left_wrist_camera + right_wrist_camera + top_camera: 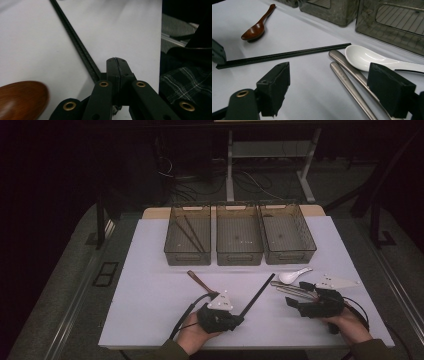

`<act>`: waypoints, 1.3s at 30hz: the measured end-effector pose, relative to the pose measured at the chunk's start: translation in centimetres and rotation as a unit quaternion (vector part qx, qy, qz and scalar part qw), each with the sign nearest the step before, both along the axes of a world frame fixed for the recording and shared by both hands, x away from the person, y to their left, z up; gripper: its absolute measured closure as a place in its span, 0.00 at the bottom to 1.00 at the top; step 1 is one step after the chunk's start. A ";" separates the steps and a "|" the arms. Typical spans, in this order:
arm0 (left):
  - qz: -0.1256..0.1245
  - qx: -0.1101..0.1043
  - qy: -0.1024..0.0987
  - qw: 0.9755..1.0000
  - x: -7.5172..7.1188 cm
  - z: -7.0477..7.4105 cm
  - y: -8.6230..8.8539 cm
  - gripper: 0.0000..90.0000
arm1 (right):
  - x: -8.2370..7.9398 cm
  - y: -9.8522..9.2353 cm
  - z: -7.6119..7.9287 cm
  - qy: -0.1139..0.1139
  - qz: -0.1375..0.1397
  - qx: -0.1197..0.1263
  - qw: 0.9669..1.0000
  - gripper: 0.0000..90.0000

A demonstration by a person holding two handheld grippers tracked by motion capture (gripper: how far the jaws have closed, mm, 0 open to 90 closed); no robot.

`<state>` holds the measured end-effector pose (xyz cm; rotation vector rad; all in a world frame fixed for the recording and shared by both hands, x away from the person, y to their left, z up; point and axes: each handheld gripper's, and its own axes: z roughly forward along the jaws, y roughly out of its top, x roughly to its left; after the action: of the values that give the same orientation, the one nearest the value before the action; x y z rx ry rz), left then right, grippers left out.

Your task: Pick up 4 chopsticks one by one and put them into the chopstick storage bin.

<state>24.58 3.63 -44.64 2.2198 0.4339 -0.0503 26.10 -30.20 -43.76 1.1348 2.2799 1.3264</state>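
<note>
Black chopsticks lie as a pair, slanting across the white table from our left gripper up toward the white spoon, and we have their near end pinched between that gripper's jaws. In the left gripper view the two jaws are pressed together, with the chopsticks running away from beside them over the tabletop; the exact contact is hidden beneath the jaws. In the right gripper view the chopsticks reach from the left gripper's tip at the frame's left edge across to the bowl of the white spoon, their far tip just beside it. A brown wooden spoon rests on the table just beyond our left hand, apart from the chopsticks, and its bowl shows blurred at the lower left of the left gripper view. Our right gripper has its jaws spread wide and grips nothing; it hovers over two metal utensil handles lying side by side next to the white spoon. Three mesh bins stand in a row at the far side of the table; the left one holds long dark sticks.
</note>
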 end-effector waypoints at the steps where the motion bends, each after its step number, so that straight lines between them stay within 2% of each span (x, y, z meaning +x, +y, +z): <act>1: -0.005 0.005 -0.003 1.000 0.0 -0.1 -0.1 0.99 | 0.0 0.0 0.0 0.000 0.000 0.000 1.000 0.20; 3: -0.005 0.005 0.003 1.000 -0.1 -0.3 -0.4 0.99 | 0.0 0.0 0.0 0.000 -0.001 0.001 1.000 0.20; 5: -0.011 0.016 -0.004 1.000 -0.2 -0.5 -0.6 0.99 | 0.0 -0.1 0.0 -0.001 -0.001 0.001 1.000 0.20; 8: -0.008 0.026 -0.005 1.000 -0.2 -0.6 -0.5 0.99 | 0.0 -0.1 0.0 -0.001 -0.001 0.001 1.000 0.20; 14: -0.001 0.031 -0.007 0.999 0.0 -0.5 -0.2 0.99 | 0.0 -0.1 0.0 -0.002 -0.002 0.001 1.000 0.20; 28: 0.025 0.045 -0.011 0.999 0.6 -0.3 1.5 0.99 | 0.0 -0.2 0.1 -0.001 -0.004 0.003 1.000 0.20; 29: 0.023 0.053 -0.013 0.998 0.7 -0.2 1.8 0.99 | 0.0 -0.2 0.1 -0.002 -0.004 0.003 1.000 0.20; 30: 0.032 0.048 -0.010 0.998 0.7 -0.2 1.9 0.99 | 0.0 -0.2 0.1 -0.002 -0.004 0.002 1.000 0.20; 34: 0.036 0.051 -0.009 0.998 0.9 -0.2 2.3 0.99 | 0.0 -0.2 0.1 -0.003 -0.005 0.002 1.000 0.20; 39: 0.028 0.045 -0.007 0.999 0.9 0.0 2.2 0.98 | 0.0 -0.2 0.1 -0.002 -0.005 0.003 1.000 0.20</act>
<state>25.47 5.87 -44.66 2.2930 0.4982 0.0151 26.06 -30.42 -43.62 1.1420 2.2675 1.3307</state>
